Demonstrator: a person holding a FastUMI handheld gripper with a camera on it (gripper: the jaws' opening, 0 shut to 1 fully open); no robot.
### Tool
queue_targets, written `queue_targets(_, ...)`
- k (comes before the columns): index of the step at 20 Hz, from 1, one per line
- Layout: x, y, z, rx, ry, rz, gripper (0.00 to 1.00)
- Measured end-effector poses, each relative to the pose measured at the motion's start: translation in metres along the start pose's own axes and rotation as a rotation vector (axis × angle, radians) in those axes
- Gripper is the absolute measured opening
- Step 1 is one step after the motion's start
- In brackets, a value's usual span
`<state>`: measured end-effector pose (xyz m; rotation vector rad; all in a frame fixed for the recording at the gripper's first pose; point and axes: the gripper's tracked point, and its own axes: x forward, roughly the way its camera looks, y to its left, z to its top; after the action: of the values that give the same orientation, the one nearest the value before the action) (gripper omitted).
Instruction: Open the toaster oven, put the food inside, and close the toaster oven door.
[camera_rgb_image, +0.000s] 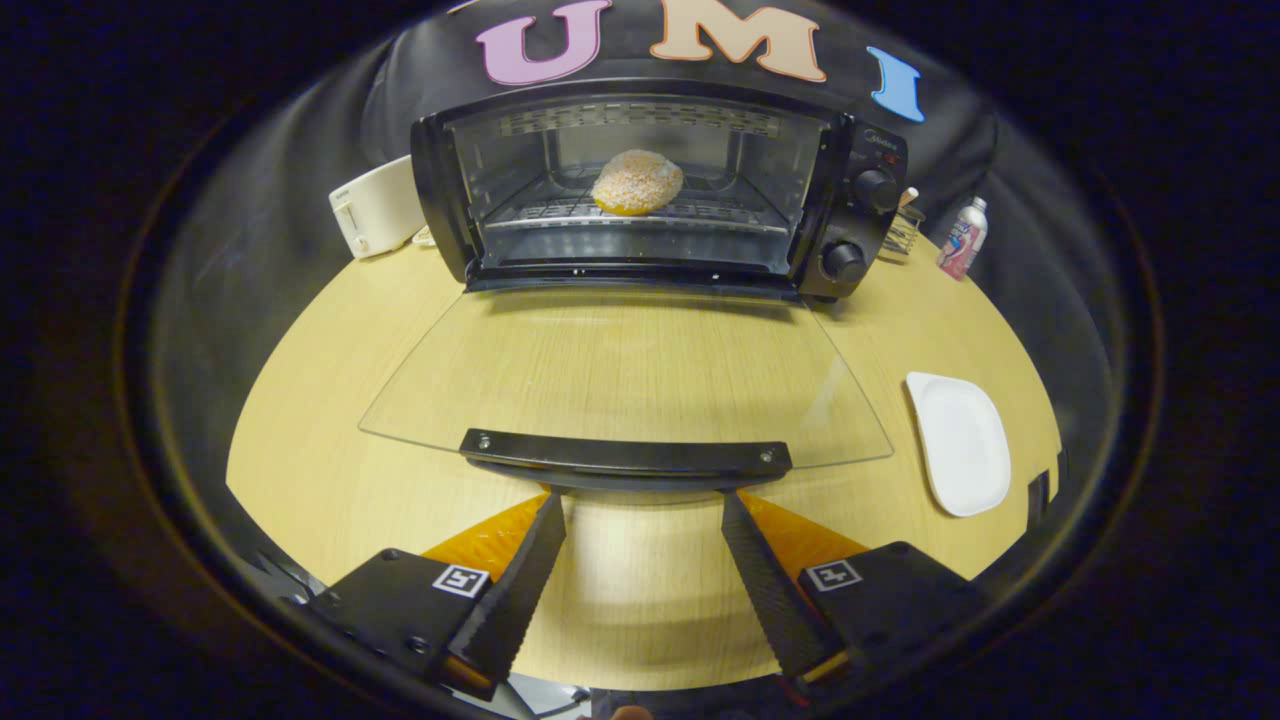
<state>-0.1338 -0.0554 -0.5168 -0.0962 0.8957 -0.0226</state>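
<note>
A black toaster oven (850, 200) stands at the back of the wooden table (320, 400). Its glass door (620, 380) lies folded down flat toward me, with the black door handle (625, 455) at its near edge. A round sugared bun (637, 182) sits on the wire rack inside the oven. My gripper (640, 500) is open, its two fingertips just under the near side of the handle, one toward each end. Nothing is held between the fingers.
A white plate (960, 440) lies on the table to the right of the door. A white toaster (375, 208) stands left of the oven. A small bottle (962, 238) and a wire rack stand right of the oven.
</note>
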Motion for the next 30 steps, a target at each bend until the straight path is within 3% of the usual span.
queue_targets(11,-0.028,0.004,0.059,-0.010,-0.144,0.003,0.99)
queue_targets(22,-0.015,0.010,0.126,0.037,-0.234,0.006,0.99)
queue_targets(30,-0.010,0.009,0.151,0.074,-0.261,0.008,0.98)
